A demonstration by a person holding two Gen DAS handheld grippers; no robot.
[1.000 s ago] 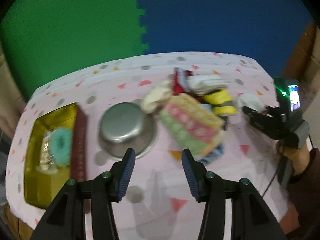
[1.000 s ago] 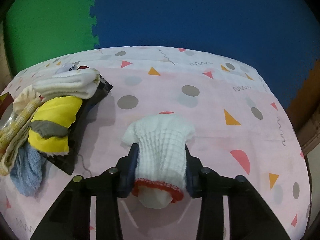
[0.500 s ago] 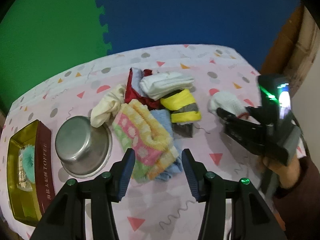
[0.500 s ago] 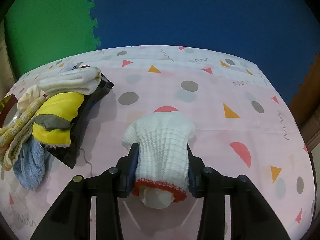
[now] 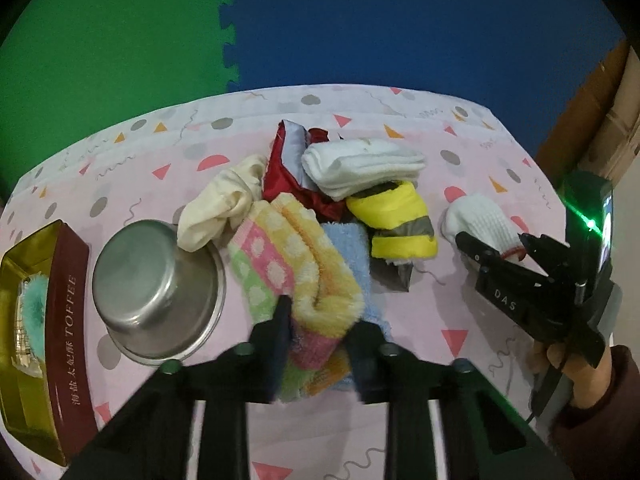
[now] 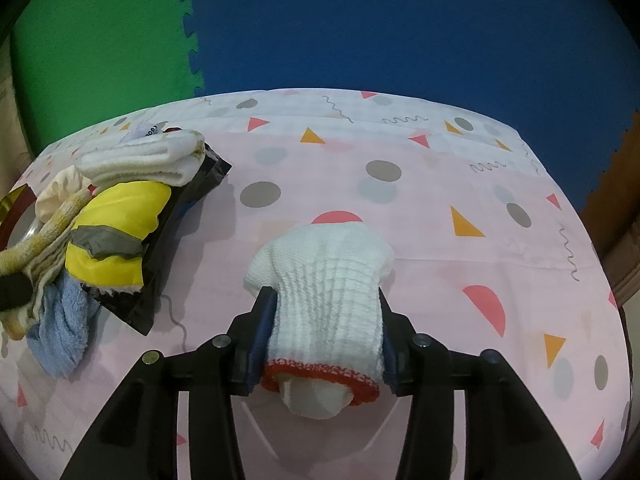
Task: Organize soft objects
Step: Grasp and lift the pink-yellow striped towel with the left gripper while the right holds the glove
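Two grippers over the pink patterned tablecloth [image 6: 420, 208]. Soft pile mid-table: polka-dot towel [image 5: 296, 256] on the blue cloth [image 5: 352, 248], just beside the steel bowl [image 5: 156, 288]. Left gripper [image 5: 320, 320] jaws just closed, clenched on the towel. Right gripper [image 6: 326, 312], jaws just easing apart, pads touching the white knit glove [image 6: 324, 280] lying well apart from the pile.

Tablecloth [image 6: 400, 248] pink with grey dots, orange and red triangles, squiggles. Glove [image 6: 332, 292] white, red cuff. Towel [image 5: 296, 264] pink, green, yellow with white dots. Cloth [image 5: 352, 248] light blue. Vest [image 5: 400, 216] yellow, grey band. Bowl [image 5: 156, 288] silver. Tin [image 5: 68, 320] gold, maroon.
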